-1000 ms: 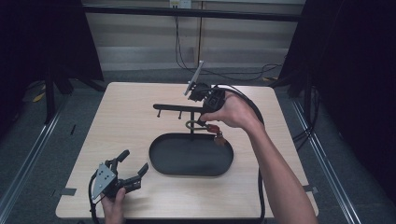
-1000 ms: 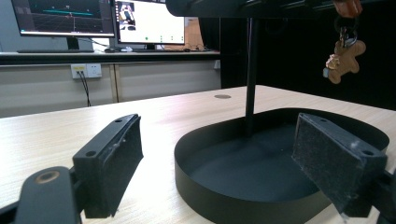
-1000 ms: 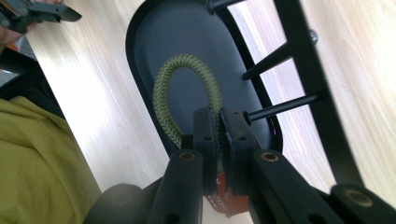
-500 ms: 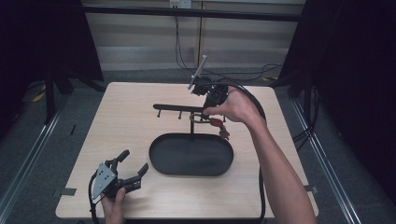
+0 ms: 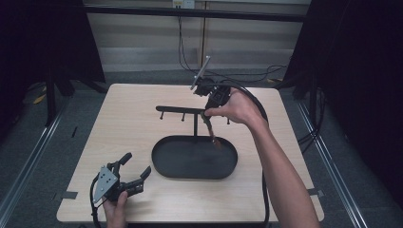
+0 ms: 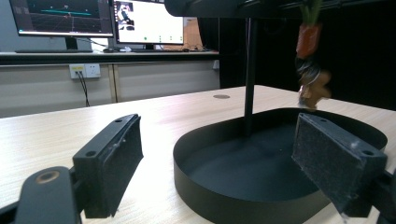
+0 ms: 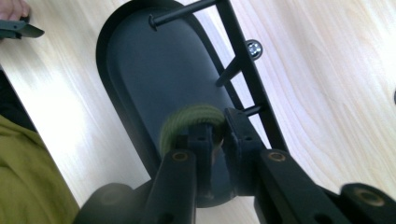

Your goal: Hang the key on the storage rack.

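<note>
Right gripper above oval black metal tray, jaws just easing apart yet pinching fuzzy green loop of orange charm at rack, left gripper beside tray, jaws apart

Black oval tray and black rack on a pale wood-grain table, with a green-looped, orange-red charm hanging.

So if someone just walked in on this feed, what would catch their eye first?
Probably the right gripper up at the black rack's crossbar, jaws nearly shut around the green loop of a small orange charm dangling over the oval tray. Next, the left gripper, open and empty, rests near the table's front left corner.
</note>
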A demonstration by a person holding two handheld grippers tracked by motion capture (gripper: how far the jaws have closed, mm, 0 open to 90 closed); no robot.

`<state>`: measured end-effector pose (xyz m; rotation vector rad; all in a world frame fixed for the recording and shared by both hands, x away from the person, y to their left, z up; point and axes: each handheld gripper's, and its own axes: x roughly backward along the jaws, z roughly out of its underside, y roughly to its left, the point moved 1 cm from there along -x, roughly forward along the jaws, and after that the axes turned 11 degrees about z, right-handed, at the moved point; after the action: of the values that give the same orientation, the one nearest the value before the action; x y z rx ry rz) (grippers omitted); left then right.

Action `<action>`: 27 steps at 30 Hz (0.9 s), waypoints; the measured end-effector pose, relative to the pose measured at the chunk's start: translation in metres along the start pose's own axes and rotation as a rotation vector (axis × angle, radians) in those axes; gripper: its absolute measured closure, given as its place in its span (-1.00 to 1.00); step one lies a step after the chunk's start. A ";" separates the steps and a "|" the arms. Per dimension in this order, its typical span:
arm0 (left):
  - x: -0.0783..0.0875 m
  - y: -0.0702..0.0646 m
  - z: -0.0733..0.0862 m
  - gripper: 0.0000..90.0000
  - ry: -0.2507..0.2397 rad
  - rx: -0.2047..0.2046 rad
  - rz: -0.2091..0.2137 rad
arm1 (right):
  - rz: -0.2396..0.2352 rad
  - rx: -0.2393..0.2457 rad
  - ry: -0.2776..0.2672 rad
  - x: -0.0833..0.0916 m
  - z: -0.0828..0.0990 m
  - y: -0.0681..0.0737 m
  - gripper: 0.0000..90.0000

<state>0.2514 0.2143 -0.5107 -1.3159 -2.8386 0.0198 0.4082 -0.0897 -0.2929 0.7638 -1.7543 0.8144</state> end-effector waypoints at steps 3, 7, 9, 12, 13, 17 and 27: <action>0.001 0.001 0.000 -0.65 0.010 -0.009 0.001 | -0.005 -0.001 -0.001 0.000 0.000 -0.001 0.81; 0.001 0.001 0.000 -0.65 0.009 -0.010 0.001 | -0.008 -0.008 0.000 -0.001 0.001 -0.004 0.80; 0.000 0.000 0.000 -0.65 0.005 -0.006 0.000 | -0.011 -0.012 -0.003 -0.002 0.002 -0.005 0.81; 0.000 0.000 0.000 -0.65 -0.001 -0.001 -0.001 | -0.016 -0.007 0.002 -0.002 0.003 -0.007 0.85; 0.000 0.000 0.000 -0.65 -0.001 -0.001 -0.001 | -0.016 -0.008 0.006 -0.003 0.004 -0.008 0.85; 0.000 0.000 0.000 -0.65 0.002 -0.001 0.000 | -0.018 -0.010 0.013 -0.004 0.007 -0.011 0.85; 0.000 0.000 0.000 -0.65 0.006 -0.006 0.001 | -0.031 -0.029 -0.007 -0.002 0.014 -0.013 0.82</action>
<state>0.2514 0.2149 -0.5107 -1.3158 -2.8351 0.0077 0.4123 -0.1083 -0.2963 0.7740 -1.7529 0.7642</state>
